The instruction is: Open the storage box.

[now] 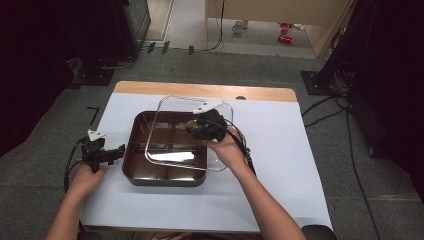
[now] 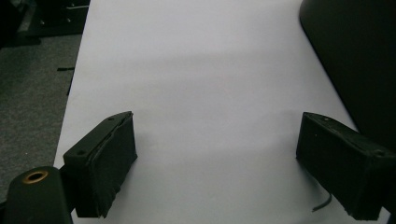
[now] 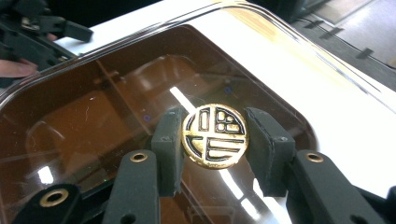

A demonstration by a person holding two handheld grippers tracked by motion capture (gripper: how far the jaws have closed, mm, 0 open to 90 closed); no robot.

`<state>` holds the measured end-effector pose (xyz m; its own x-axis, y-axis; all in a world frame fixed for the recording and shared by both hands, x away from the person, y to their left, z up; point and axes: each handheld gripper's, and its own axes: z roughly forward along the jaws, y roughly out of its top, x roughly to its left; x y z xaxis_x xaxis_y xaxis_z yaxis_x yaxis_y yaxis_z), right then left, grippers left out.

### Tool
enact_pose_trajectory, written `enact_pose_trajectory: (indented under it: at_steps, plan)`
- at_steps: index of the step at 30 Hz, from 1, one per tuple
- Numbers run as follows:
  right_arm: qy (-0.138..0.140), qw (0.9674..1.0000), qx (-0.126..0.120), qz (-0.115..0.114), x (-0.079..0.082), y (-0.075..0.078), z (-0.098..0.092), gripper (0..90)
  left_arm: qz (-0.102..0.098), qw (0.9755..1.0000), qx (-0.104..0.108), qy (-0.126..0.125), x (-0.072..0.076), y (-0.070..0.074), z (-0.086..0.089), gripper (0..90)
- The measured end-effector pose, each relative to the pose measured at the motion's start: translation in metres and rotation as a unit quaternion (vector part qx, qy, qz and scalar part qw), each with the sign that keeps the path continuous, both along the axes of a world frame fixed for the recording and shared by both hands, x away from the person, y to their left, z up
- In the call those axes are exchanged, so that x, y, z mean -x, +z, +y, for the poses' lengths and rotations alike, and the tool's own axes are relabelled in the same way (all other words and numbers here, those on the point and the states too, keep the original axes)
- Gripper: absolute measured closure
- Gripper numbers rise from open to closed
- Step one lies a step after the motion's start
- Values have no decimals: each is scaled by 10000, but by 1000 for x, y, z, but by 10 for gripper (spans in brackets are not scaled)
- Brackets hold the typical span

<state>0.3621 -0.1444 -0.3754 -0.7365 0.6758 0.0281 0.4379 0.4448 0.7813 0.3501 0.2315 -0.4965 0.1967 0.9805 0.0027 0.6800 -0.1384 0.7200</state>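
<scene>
Clear lid over brown divided tray

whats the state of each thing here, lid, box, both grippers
clear lid: off the box, tilted, held up over it by its round gold knob
brown box: uncovered, flat on the white table, compartments look empty
right gripper: shut on the gold knob, a pad on each side
left gripper: open, nothing between its jaws, beside the box's left edge
</scene>
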Motion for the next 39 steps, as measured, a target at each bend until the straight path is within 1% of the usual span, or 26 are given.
enact_pose_trajectory:
  at_steps: [1, 3, 8, 9, 11, 15, 20, 23, 26, 32, 33, 34, 37, 39]
  plan:
    - [-17, 10000, -1, -1, 0, 0, -3, 589, -2, 10000, 1, 1, 0, 0, 0, 120]
    - [-119, 9999, -23, 29, -1, -1, -16, 589, -4, 10000, 2, 2, 0, 0, 0, 120]
    - [-430, 9991, 21, 7, -1, -2, -53, 589, -5, 10000, 2, 2, 0, 0, 0, 120]
    - [-504, 9987, 2, 24, -2, -3, -62, 589, -4, 10000, 1, 1, 0, 0, 0, 120]
    - [-640, 9979, -36, 47, -2, -3, -75, 589, -4, 10000, 1, 1, 0, 0, 0, 120]
    - [-870, 9962, 9, 50, -2, -5, -98, 589, -3, 10000, 5, 2, 0, 0, 0, 120]
    - [-1132, 9935, 38, 62, -3, -12, -126, 589, -3, 10000, 7, 3, 0, 0, 0, 120]
    - [-1261, 9920, 43, 86, -4, -16, -138, 589, 2, 10000, 2, -2, 0, 0, 0, 120]
    - [-1406, 9899, 45, 160, -6, -23, -151, 589, 3, 10000, 3, -2, 0, 0, 0, 120]
    - [-1645, 9861, 6, 250, -8, -35, -171, 589, 3, 10000, 3, -1, 0, 0, 0, 120]
    - [-1677, 9855, -1, 259, -8, -36, -173, 589, 3, 10000, 2, -2, 0, 0, 0, 120]
    - [-1761, 9839, 18, 308, -9, -38, -177, 589, 3, 10000, 2, -2, 0, 0, 0, 120]
    - [-1843, 9825, 62, 251, -7, -44, -181, 589, 4, 10000, 3, -2, 0, 0, 0, 120]
    - [-1881, 9817, 33, 302, -8, -48, -186, 588, 2, 10000, 2, -1, 0, 0, 0, 120]
